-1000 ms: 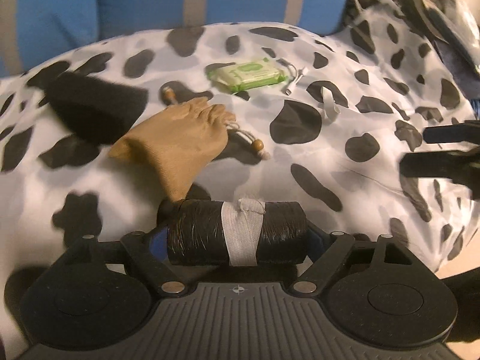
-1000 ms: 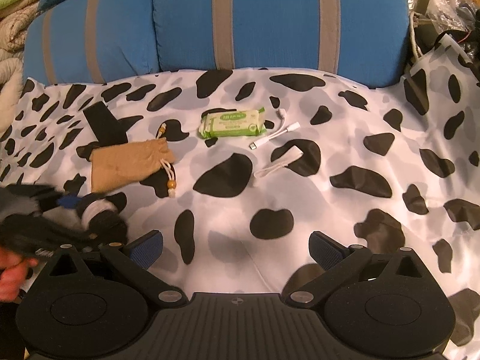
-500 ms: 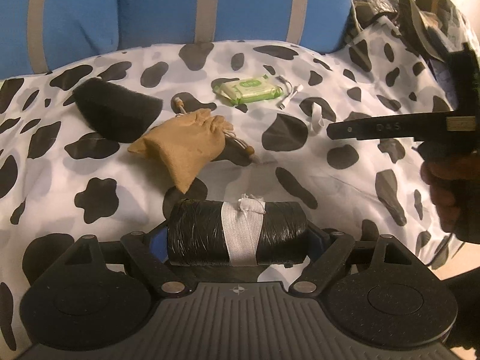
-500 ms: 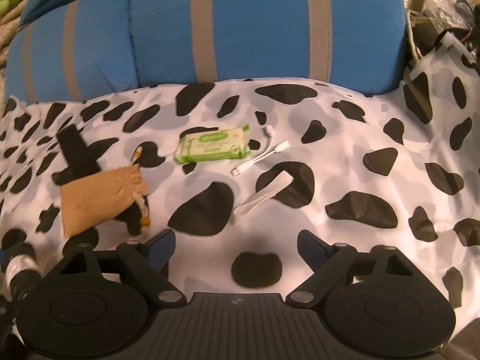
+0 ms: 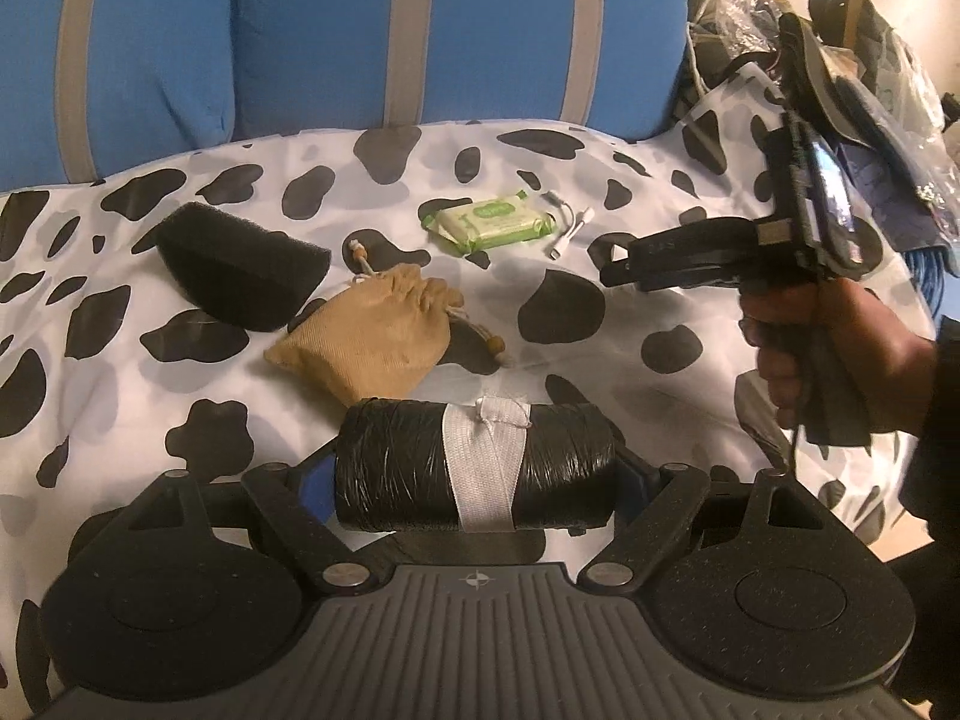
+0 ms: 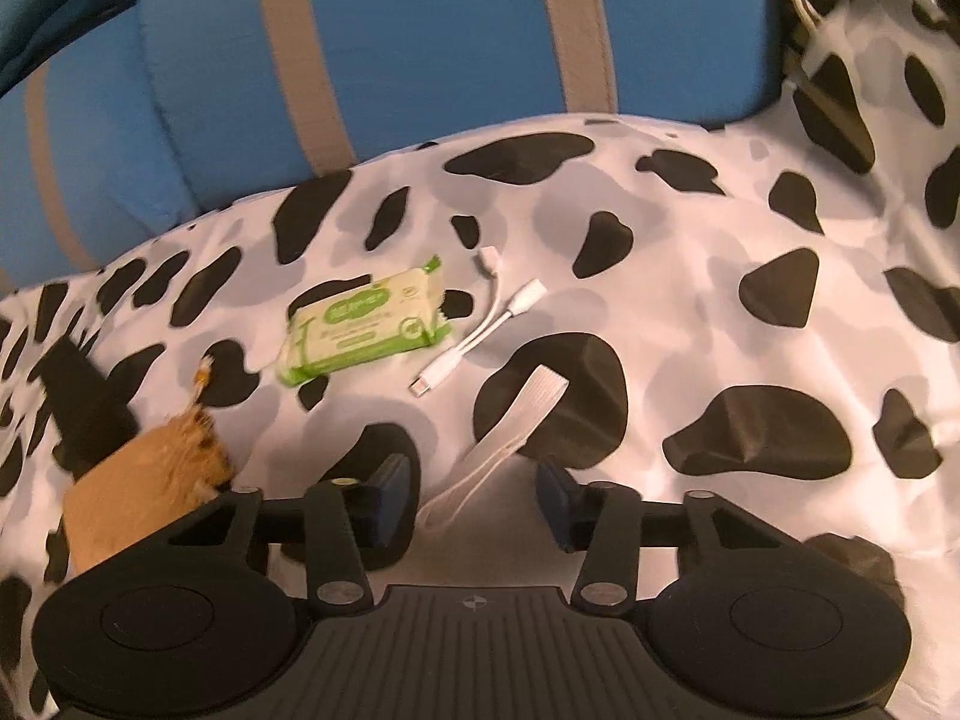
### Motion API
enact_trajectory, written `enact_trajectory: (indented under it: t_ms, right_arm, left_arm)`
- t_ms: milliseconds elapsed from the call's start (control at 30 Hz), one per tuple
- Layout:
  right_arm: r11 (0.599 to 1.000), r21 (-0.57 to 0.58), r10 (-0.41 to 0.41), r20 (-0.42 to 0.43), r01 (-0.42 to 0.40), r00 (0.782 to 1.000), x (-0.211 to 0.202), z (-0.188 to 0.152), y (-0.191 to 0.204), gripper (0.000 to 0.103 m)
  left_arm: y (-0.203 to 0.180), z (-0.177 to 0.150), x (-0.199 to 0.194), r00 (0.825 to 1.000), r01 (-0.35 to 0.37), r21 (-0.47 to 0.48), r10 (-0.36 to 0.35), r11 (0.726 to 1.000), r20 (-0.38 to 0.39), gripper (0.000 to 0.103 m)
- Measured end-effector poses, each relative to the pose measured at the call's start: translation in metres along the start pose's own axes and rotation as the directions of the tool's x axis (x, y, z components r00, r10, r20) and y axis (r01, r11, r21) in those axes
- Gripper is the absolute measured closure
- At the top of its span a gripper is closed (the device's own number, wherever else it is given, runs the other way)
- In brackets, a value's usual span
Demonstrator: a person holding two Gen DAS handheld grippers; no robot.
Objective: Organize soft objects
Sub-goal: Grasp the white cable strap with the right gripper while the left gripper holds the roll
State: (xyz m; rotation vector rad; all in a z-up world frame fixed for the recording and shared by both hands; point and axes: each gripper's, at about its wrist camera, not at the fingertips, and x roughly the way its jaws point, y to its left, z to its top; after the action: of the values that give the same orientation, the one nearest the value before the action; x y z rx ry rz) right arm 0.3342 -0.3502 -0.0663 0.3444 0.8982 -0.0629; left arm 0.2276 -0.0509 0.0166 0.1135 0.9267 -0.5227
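My left gripper (image 5: 474, 468) is shut on a black roll bound with a white band (image 5: 474, 462), held above the cow-print sheet (image 5: 600, 396). Beyond it lie a tan drawstring pouch (image 5: 372, 336), a black foam piece (image 5: 240, 264) and a green wipes pack (image 5: 486, 222). My right gripper (image 6: 477, 498) is open and low over the sheet, its fingers on either side of the near end of a white elastic strap (image 6: 504, 444). The wipes pack (image 6: 366, 324), the pouch (image 6: 144, 492) and the foam piece (image 6: 84, 408) show to its left.
A white adapter cable (image 6: 480, 330) lies beside the wipes pack. Blue cushions with grey stripes (image 5: 360, 30) stand behind the sheet. Bags and clutter (image 5: 852, 60) pile at the right. The right hand-held gripper (image 5: 720, 252) shows in the left wrist view.
My right gripper moved forward and down to the white strap, its fingers closer together. My left gripper drew back and up with the roll; the right tool came into its view.
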Motion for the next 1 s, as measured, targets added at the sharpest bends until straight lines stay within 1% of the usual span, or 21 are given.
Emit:
enact_trajectory:
  t_ms: [33,67,100,167,200,367,533,767,867,1000]
  right_arm:
    - [1.000,0.019,-0.004,-0.006,0.004,1.000,0.004,0.001,-0.002,0.072]
    - [0.999,0.031,-0.010,-0.011,0.010,1.000,0.007,0.000,-0.003,0.074]
    - [0.999,0.034,-0.019,-0.016,0.020,1.000,0.009,0.000,-0.003,0.079]
    - [0.999,0.005,-0.043,-0.012,0.043,0.999,0.010,-0.002,0.001,0.087]
    - [0.999,-0.011,-0.044,-0.010,0.044,0.999,0.009,-0.002,0.003,0.098]
    - [0.996,-0.076,-0.037,0.050,0.041,0.998,-0.003,0.000,0.013,0.099]
    - [0.988,-0.149,-0.023,0.089,0.036,0.996,-0.017,0.003,0.027,0.099]
    - [0.980,-0.194,-0.025,0.106,0.045,0.994,-0.033,0.002,0.032,0.099]
    - [0.978,-0.202,-0.019,0.121,0.043,0.993,-0.046,0.002,0.033,0.100]
    - [0.968,-0.249,-0.002,0.144,0.039,0.990,-0.067,-0.004,0.038,0.100]
  left_arm:
    - [0.000,0.000,0.000,1.000,0.001,0.000,-0.001,1.000,0.000,0.019]
    - [0.001,0.000,0.000,1.000,0.003,0.001,-0.003,1.000,0.001,0.019]
    - [0.001,0.001,-0.001,1.000,0.005,0.001,-0.005,1.000,0.002,0.019]
    - [0.002,0.001,-0.001,1.000,0.005,-0.001,-0.005,1.000,0.002,0.019]
    - [0.002,0.001,-0.001,1.000,0.006,-0.002,-0.006,1.000,0.002,0.019]
    - [0.002,-0.001,0.000,1.000,-0.003,0.014,0.003,1.000,0.007,0.019]
    - [0.003,-0.004,0.002,1.000,-0.028,0.031,0.028,0.999,0.006,0.019]
    - [0.004,-0.002,0.002,0.999,-0.038,0.043,0.037,0.998,0.028,0.019]
    - [0.002,-0.002,0.000,0.999,-0.035,0.054,0.034,0.998,0.037,0.019]
    - [-0.001,-0.004,-0.004,0.998,-0.032,0.077,0.028,0.997,0.055,0.019]
